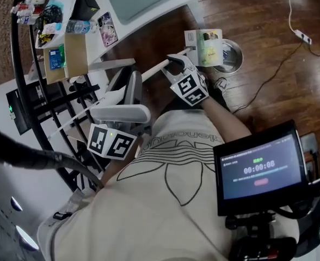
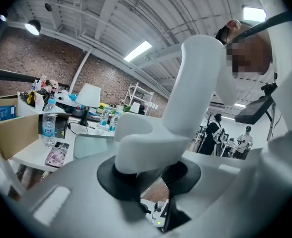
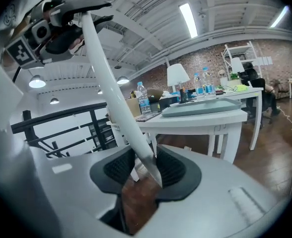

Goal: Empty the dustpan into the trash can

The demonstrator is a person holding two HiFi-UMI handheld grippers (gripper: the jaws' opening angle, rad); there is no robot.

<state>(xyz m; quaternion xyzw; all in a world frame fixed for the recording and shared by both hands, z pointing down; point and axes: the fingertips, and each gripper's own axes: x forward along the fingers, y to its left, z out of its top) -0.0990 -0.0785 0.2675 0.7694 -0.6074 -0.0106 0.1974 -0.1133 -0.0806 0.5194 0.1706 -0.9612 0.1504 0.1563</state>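
The dustpan (image 1: 122,113) is up off the floor, close in front of the person. It is held by its thick white handle (image 2: 185,108), and the left tongs (image 2: 153,177) are closed narrowly on the bend of that handle. The pan part itself I cannot make out clearly from where I stand. The right tongs (image 3: 141,170) hold a thin white stick (image 3: 111,83), I think the broom's, with the pads snug against both its sides, and the stick runs across toward the left tongs. The trash can (image 1: 240,52), a round metal one, stands on the wooden floor (image 1: 258,15) beyond the right tongs, near a leg of the white counter (image 1: 168,11). A printed carton (image 1: 206,47) stands just at its rim. To do this step well, I would carry the dustpan level all the way to the can, so that nothing slides out early, and tip it only when its front edge is over the opening. The tilt should be slow and come from the wrist, with the grip on the handle kept firm. The stick is best kept to the side, away from the can's mouth. The carton may stand in the way, so an approach from the open side of the rim seems safer.
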